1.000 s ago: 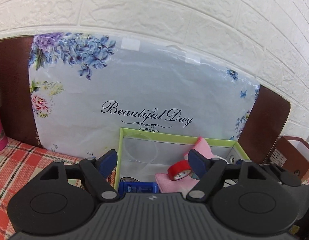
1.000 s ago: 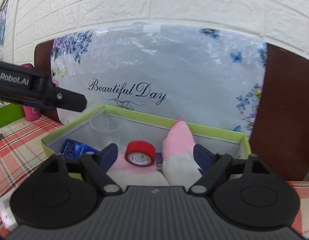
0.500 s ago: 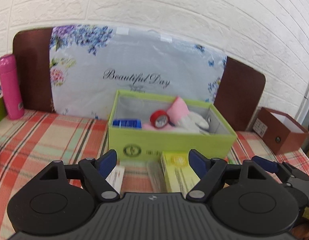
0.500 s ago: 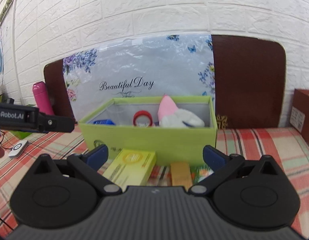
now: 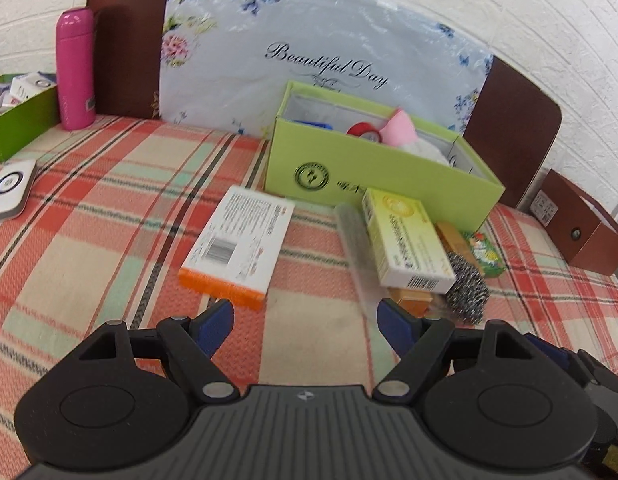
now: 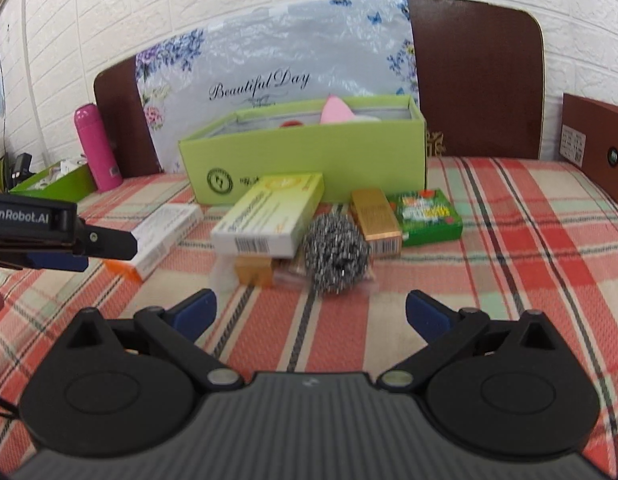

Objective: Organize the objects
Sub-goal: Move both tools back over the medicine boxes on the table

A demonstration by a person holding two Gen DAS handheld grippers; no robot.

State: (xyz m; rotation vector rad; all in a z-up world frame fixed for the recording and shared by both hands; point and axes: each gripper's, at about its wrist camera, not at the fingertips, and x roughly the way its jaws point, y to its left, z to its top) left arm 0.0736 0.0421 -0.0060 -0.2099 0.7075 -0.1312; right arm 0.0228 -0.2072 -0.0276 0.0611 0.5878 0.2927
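A light green box (image 5: 373,176) (image 6: 309,168) stands at the back of the plaid cloth; a red tape roll (image 5: 363,131) and a pink-and-white cloth (image 5: 401,132) lie in it. In front of it lie a white-and-orange carton (image 5: 239,248) (image 6: 161,236), a yellow-green carton (image 5: 405,238) (image 6: 273,216), a steel scourer (image 5: 467,290) (image 6: 335,256), a gold box (image 6: 375,220) and a green packet (image 6: 427,216). My left gripper (image 5: 305,320) is open and empty, short of the cartons. My right gripper (image 6: 311,312) is open and empty, just short of the scourer.
A pink bottle (image 5: 74,68) and a dark green tray (image 5: 17,116) of small items stand at the far left. A white device (image 5: 9,188) lies at the left edge. A brown box (image 5: 581,228) (image 6: 597,144) stands at the right. The brick wall is behind.
Both grippers have pulled back from over the green box and dropped low over the cloth. The loose cartons and the scourer have come into view in front of them. Both stay open.
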